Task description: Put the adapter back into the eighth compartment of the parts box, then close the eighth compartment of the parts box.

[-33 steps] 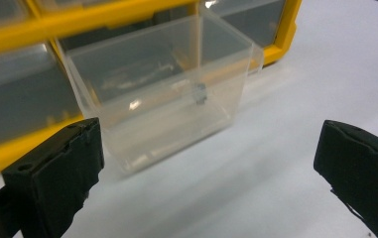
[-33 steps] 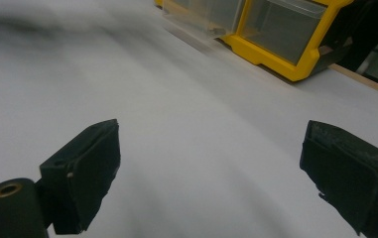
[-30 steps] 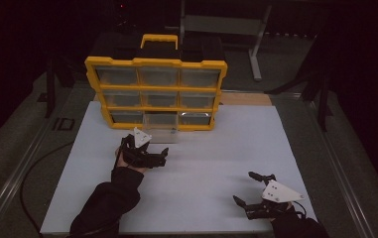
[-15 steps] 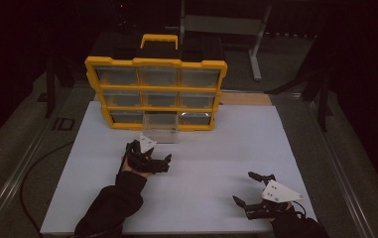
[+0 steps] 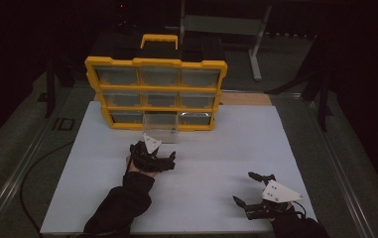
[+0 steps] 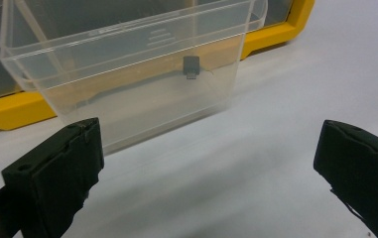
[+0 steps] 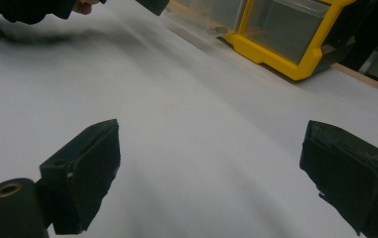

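High view: left gripper [image 5: 169,159] hovers over the white table mat [image 5: 226,148], jaws spread wide and holding nothing, just in front of a clear plastic drawer [image 5: 160,128] pulled partway out of the bottom row of the yellow drawer organizer [image 5: 156,91]. Left gripper view: the drawer's front wall [image 6: 127,84] stands upright beyond the jaws (a small grey tab sits on it). Right gripper [image 5: 254,189], jaws likewise wide and empty, rests near the mat's near right corner, well apart from the drawer.

Clear plastic drawer [image 6: 127,74], pulled out from organizer's bottom row (middle slot), upright
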